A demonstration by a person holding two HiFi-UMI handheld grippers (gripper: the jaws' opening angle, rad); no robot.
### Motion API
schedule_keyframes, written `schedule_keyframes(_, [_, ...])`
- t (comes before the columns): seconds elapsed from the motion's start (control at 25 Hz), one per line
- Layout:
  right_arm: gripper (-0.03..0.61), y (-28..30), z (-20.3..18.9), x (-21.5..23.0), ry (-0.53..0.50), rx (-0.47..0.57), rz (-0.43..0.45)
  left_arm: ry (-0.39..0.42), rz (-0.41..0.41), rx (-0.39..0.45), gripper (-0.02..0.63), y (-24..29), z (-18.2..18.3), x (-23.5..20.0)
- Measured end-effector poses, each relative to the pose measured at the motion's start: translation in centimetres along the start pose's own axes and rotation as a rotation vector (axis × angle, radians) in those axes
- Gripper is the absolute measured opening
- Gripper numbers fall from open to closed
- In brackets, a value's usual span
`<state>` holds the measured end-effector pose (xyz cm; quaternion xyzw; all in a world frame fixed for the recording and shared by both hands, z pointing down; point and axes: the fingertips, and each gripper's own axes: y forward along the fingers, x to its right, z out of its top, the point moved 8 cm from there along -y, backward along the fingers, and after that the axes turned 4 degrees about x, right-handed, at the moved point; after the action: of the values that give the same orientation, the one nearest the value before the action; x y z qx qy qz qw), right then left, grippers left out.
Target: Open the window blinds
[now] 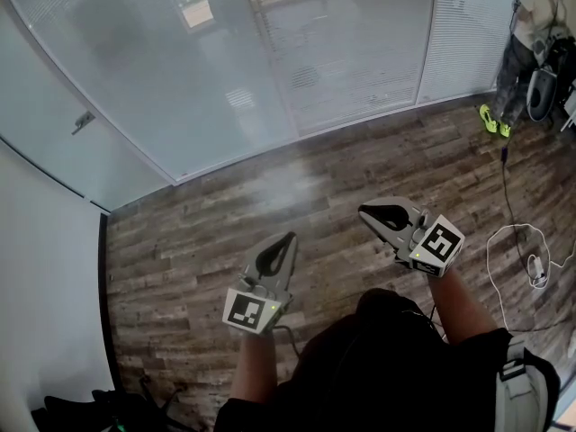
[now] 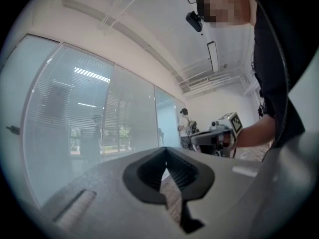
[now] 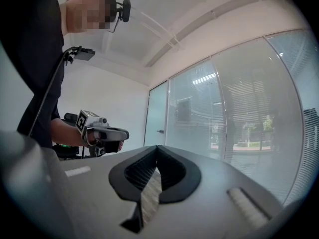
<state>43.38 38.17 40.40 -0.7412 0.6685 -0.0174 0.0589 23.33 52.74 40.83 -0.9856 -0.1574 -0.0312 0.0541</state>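
- The window blinds point(image 1: 360, 52) are made up of thin horizontal slats set behind the panes of the glass wall point(image 1: 171, 97). Only a hazy outdoor view is let through them.
- The slats are judged light, thin and easily bent. Because they appear to be shut in behind the glass, a direct grip on them is judged impossible.
- A cord, wand or knob at a frame edge of the glass wall is expected as the place to take hold, but none can be made out. Such a control is judged small and smooth, so a firm, narrow pinch would be called for.
- Only a small lever handle point(image 1: 83, 121) is seen, on the pane at the far left of the glass wall, and it is judged to belong to a door.
- The left gripper point(image 1: 290, 236) is held well short of the glass wall, over the wooden floor point(image 1: 180, 241). Its jaws are pressed together tip to tip with nothing between them.
- The right gripper point(image 1: 364, 211) is held beside it, equally far from the glass wall. Its jaws are likewise clenched on nothing.
- No brand, label or legible writing is found. Only black-and-white square patterns are carried on the marker cubes point(image 1: 439, 243).
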Motion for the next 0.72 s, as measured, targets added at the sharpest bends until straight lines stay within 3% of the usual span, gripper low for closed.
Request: schedule_keyframes(0.72, [0.005, 5.2, -1.3, 6.1, 0.013, -0.009, 0.115, 0.017, 0.094, -0.026, 0.005, 3.7, -0.9, -4.6])
